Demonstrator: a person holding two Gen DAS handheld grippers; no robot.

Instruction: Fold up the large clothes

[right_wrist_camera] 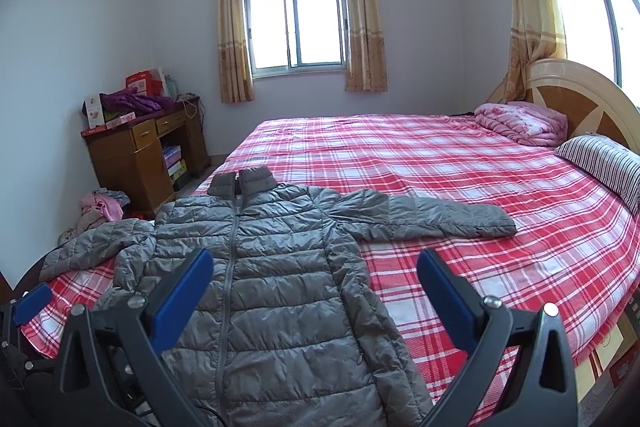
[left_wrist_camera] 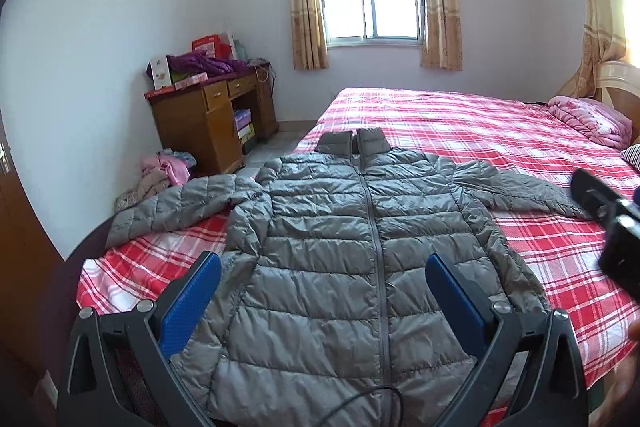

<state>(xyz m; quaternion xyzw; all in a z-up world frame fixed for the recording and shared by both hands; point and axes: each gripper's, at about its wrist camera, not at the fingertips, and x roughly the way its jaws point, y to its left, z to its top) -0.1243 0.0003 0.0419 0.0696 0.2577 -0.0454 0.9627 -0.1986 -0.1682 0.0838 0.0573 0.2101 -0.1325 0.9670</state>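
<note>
Jacket (left_wrist_camera: 340, 247) lies flat on plaid bed (right_wrist_camera: 460, 163), seemingly zipped; both claws gape wide, empty.

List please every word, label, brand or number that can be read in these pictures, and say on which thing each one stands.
No text can be read anywhere.
Red box on the wooden desk: white print, too blurred to read.
White box on the desk: a picture, lettering too small to read.
Boxes in the desk shelf: no legible print.
Grey puffer jacket: no label or brand shows.
</note>
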